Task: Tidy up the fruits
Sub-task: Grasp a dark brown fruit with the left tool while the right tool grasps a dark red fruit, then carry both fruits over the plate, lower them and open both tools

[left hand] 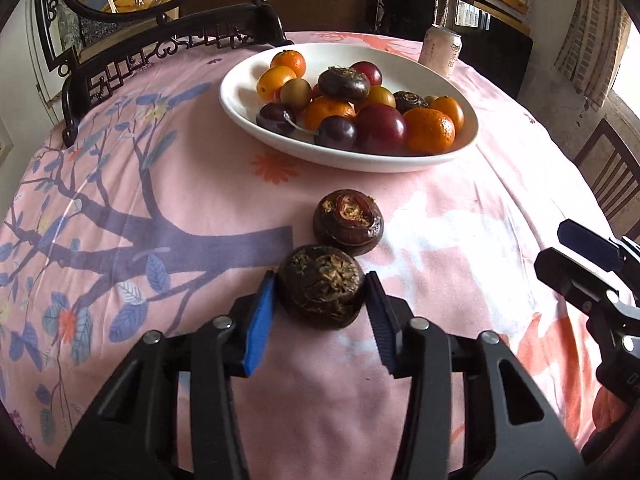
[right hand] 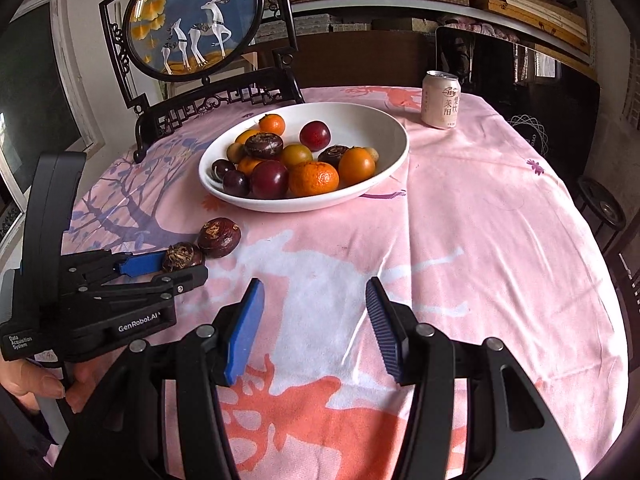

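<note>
The left gripper (left hand: 320,292), black-armed with smooth blue pads, has its two pads pressed on either side of a dark brown, flattish round water chestnut (left hand: 321,291) with a rough, fibrous crown, pinching it where it sits on the soft pink floral tablecloth (left hand: 440,216), on the near side of the wide white glazed oval bowl (left hand: 248,108). A second dark brown water chestnut (left hand: 348,222), glossier and ringed at its top, lies touching the first, between it and the bowl. The bowl holds a heap of dimpled orange mandarins (left hand: 430,130), smooth dark red plums (left hand: 380,126) and more water chestnuts. Beyond the bowl stands a pale cylindrical drink can (right hand: 440,99); to the bowl's far left a carved dark wooden chair back (right hand: 216,104) rises at the table edge, with a round framed deer picture (right hand: 192,16) above it. The right gripper (right hand: 316,324) hovers over bare cloth nearer than the bowl, its ribbed blue pads spread with nothing between them.
</note>
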Demonstrator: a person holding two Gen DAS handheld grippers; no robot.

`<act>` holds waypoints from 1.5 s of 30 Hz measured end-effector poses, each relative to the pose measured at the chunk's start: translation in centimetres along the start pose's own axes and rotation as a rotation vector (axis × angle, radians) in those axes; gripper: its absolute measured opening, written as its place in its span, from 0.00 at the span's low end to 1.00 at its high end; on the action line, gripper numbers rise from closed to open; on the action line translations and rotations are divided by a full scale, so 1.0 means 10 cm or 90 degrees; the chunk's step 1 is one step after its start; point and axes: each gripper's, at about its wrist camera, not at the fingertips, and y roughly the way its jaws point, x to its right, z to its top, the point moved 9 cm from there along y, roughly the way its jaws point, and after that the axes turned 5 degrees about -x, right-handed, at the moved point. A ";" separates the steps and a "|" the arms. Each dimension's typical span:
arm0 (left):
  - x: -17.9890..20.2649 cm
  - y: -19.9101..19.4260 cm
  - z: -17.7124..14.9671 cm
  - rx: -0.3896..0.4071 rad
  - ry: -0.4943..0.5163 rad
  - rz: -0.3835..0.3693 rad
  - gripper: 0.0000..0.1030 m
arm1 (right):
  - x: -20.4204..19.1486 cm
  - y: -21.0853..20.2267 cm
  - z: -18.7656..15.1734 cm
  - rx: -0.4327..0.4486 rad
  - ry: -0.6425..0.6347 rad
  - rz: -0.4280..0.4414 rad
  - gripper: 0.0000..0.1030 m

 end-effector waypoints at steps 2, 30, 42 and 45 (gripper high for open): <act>-0.03 -0.03 0.00 -0.006 -0.008 -0.006 0.44 | -0.02 0.03 0.00 -0.005 -0.004 0.001 0.52; -1.08 -0.30 0.01 0.035 -0.101 0.040 0.44 | -1.00 1.01 0.40 -0.076 -0.103 -0.013 0.38; -0.77 -0.31 -0.02 0.029 -0.066 0.022 0.44 | -0.41 0.30 0.05 -0.042 -0.059 -0.034 0.38; -0.59 -0.42 0.02 0.033 -0.059 -0.003 0.44 | -0.19 0.10 0.06 -0.020 -0.042 -0.045 0.38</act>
